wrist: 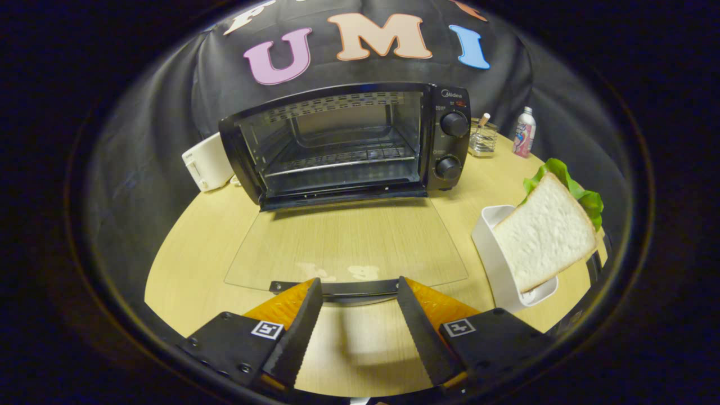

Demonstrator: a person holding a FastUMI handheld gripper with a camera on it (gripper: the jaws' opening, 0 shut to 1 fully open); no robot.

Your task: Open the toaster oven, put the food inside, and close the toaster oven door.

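A black toaster oven (349,140) stands at the back of the round wooden table, its glass door (346,244) swung fully down and lying flat toward me. The door's dark handle (343,288) sits just ahead of my fingertips, between them. My gripper (360,284) is open with nothing held. The oven cavity shows a wire rack (337,160) and holds nothing else. To the right of the fingers, a slice of white bread (543,236) leans in a white container (495,253), with green lettuce (568,185) behind it.
A white appliance (207,160) stands left of the oven. A glass jar (482,138) and a small bottle (524,132) stand to the oven's right at the back. The table's edge (169,253) curves close on the left.
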